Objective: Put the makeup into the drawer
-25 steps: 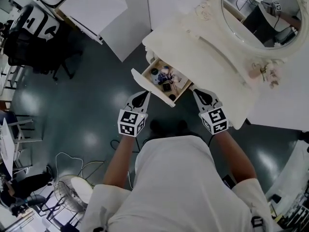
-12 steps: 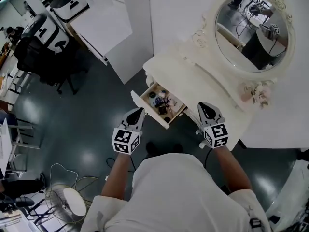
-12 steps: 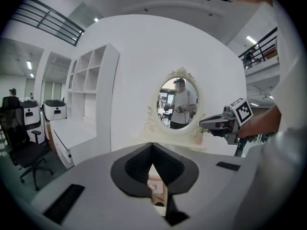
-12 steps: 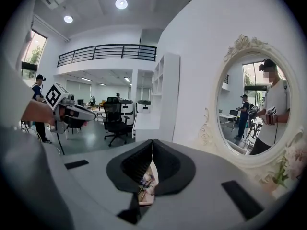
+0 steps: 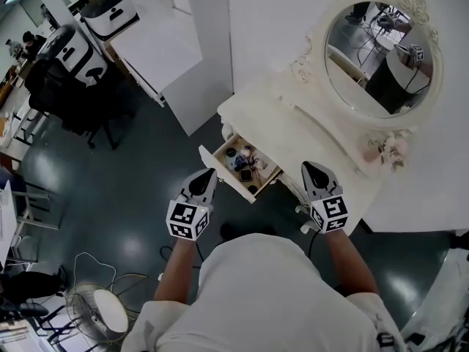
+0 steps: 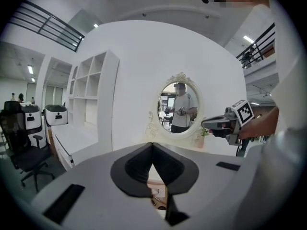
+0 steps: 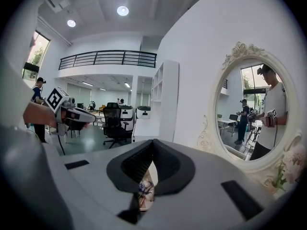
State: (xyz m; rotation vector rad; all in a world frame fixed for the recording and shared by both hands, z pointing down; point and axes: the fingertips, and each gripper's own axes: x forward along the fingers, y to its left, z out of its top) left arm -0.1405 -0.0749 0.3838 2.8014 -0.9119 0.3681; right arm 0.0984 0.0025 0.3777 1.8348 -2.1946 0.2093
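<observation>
The white dressing table (image 5: 293, 123) has its drawer (image 5: 222, 173) pulled open, with several small makeup items (image 5: 244, 166) inside. My left gripper (image 5: 209, 173) hangs shut and empty just left of the drawer's front panel, apart from it. In the left gripper view its jaws (image 6: 152, 145) meet at the tip, with the drawer (image 6: 158, 191) below them. My right gripper (image 5: 311, 166) is level with the left one, at the table's front edge to the right of the drawer. Its jaws (image 7: 153, 142) are shut with nothing held, and the makeup (image 7: 145, 193) shows beneath them.
An oval mirror (image 5: 377, 53) stands on the table, with a small flower bunch (image 5: 388, 149) at its right end. A black office chair (image 5: 69, 94) and white desks (image 5: 157, 46) stand to the left. A floor fan (image 5: 102, 310) and cables (image 5: 95, 259) lie on the dark floor.
Both grippers have risen and drawn back from the drawer's front. The head view has pulled away, so the table looks smaller. The drawer stays open.
</observation>
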